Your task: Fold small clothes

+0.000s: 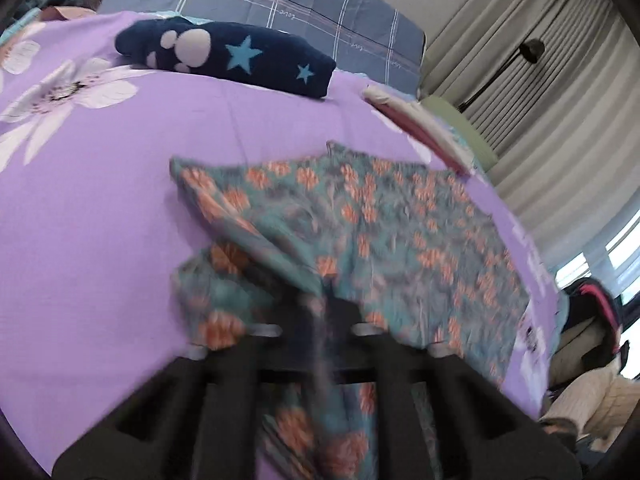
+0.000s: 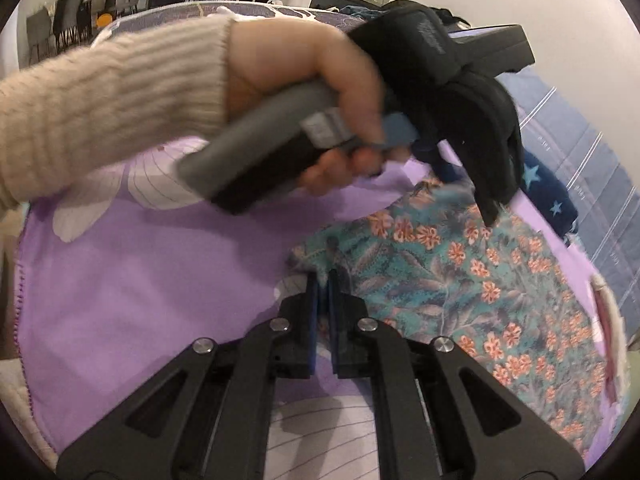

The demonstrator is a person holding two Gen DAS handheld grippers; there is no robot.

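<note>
While both tongs pinch it, floral garment (image 2: 460, 280) drapes bedspread (image 2: 140, 280).

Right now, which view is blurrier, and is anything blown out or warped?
Left wrist: the floral garment and left gripper smear with motion; the window is blown out. Right wrist: garment print is sharp, right gripper crisp, only the hand is soft. Both show fisheye bowing.

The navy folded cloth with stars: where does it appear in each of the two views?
Left wrist view: the navy folded cloth lies upper left of centre, on the purple sheet.
Right wrist view: the same cloth sits at the right edge.
Shared landmark: the floral garment, nearer the camera in both.
</note>
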